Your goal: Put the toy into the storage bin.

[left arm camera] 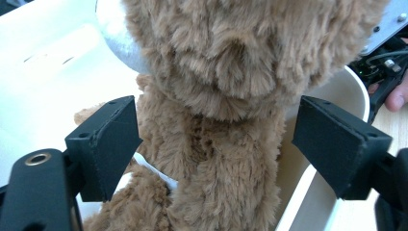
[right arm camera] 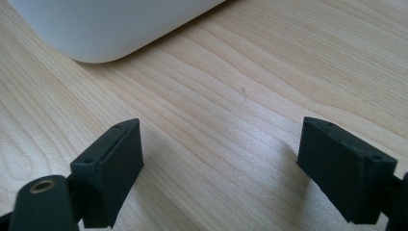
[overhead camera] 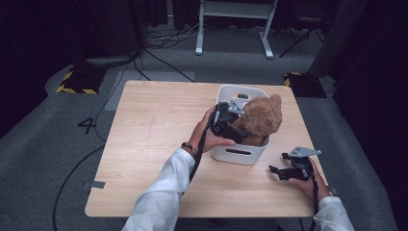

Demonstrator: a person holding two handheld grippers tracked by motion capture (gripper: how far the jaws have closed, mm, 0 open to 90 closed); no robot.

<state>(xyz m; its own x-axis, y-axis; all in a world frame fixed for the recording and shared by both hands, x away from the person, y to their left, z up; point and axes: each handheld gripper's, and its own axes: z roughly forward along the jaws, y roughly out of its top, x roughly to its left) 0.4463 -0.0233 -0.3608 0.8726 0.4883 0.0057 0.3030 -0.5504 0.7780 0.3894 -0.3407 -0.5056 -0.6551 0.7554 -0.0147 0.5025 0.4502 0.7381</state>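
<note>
Here we see the left gripper (left arm camera: 214,144) with jaws spread wide around the teddy bear (overhead camera: 262,118) in the white bin (overhead camera: 238,155); the right gripper (right arm camera: 221,163) is open over the table (overhead camera: 154,125).

The high view looks forward and down from above the person's side onto the whole wooden table (overhead camera: 159,144), from well back. The left gripper view sits very close to the teddy bear (left arm camera: 216,96) inside the white bin (left arm camera: 48,62), facing along its own jaws. The right gripper view looks low across the tabletop toward the bin's rounded corner, close by. All three views share the bin.
</note>
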